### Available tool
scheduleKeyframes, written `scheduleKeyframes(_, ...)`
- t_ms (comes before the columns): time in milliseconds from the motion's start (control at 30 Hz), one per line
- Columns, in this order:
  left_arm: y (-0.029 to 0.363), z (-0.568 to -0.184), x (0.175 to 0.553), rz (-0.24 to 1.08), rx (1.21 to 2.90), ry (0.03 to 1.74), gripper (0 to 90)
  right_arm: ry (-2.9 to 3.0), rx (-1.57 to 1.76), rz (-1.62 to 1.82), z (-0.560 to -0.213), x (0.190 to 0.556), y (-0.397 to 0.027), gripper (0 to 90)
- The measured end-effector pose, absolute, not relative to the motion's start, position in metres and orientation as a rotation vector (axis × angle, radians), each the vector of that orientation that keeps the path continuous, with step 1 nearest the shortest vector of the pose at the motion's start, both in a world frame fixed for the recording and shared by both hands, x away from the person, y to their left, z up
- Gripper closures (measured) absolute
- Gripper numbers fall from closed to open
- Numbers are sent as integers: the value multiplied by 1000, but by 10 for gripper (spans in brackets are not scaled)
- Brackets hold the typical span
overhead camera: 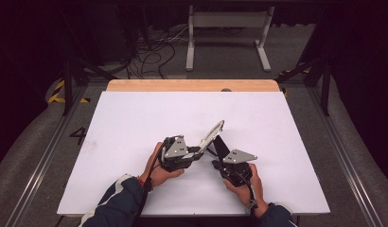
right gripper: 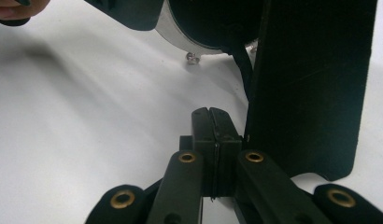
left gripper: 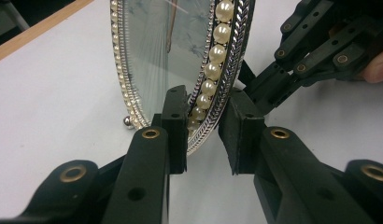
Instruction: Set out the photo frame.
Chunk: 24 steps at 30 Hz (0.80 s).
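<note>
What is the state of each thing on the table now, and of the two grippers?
Picture frame: standing tilted on the white table, its pearl rim between the left jaws.
Back stand: folded out behind the frame, its foot on the table.
Left gripper: jaws open around the frame's rim, a gap on one side.
Right gripper: jaws shut, empty, beside the back stand.

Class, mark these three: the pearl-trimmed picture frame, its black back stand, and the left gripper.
Pearl-trimmed picture frame point(left gripper: 213, 70): left gripper view, pearl row on its rim.
Black back stand point(right gripper: 311, 84): right gripper view, its flat face.
Left gripper point(left gripper: 203, 135): left gripper view, between its fingertips.
</note>
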State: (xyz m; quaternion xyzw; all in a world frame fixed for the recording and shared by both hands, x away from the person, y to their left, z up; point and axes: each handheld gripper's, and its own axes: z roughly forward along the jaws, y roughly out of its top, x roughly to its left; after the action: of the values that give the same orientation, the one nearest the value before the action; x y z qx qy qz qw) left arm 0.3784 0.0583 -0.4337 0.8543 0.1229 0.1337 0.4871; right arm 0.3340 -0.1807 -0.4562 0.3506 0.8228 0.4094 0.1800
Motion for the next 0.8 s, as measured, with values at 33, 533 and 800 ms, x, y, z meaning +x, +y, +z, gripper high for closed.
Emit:
scheduleKeyframes(33,58,-434,379,328,2076,299,724,2323,997,1163,-456,335,-182,900)
scheduleKeyframes(533,54,-437,380,313,2052,281,715,2335,990,1148,-456,340,-189,900)
scheduleKeyframes(800,54,-437,381,311,2058,276,680,2323,986,1152,-457,344,-195,900)
